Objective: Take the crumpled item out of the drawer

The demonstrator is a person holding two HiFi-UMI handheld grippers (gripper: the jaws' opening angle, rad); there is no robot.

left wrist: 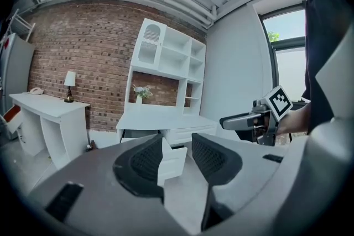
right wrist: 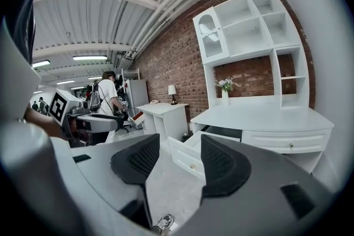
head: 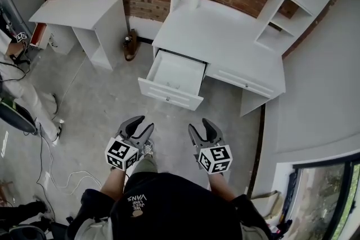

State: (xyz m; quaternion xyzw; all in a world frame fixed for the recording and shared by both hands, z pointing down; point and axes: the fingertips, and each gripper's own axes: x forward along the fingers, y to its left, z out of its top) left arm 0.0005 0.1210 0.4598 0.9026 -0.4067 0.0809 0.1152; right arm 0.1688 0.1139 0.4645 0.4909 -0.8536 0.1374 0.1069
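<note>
From the head view I look down into the open drawer [head: 173, 77], pulled out at the desk's [head: 225, 36] front left edge. I cannot make out the crumpled item in it (the gripper views show only the drawer's front). Only the right gripper view shows a bystander [right wrist: 108, 94]. The left gripper [head: 145, 122] and right gripper [head: 199, 123] hang over the floor [head: 101, 104], well short of the drawer, jaws spread wide with nothing held.

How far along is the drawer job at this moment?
Done: the drawer stands pulled out from the desk. In hand: nothing; the left gripper and right gripper are open, empty, well short of it. Left: reaching in, gripping and lifting out the crumpled item, which I cannot make out in the drawer.
</note>
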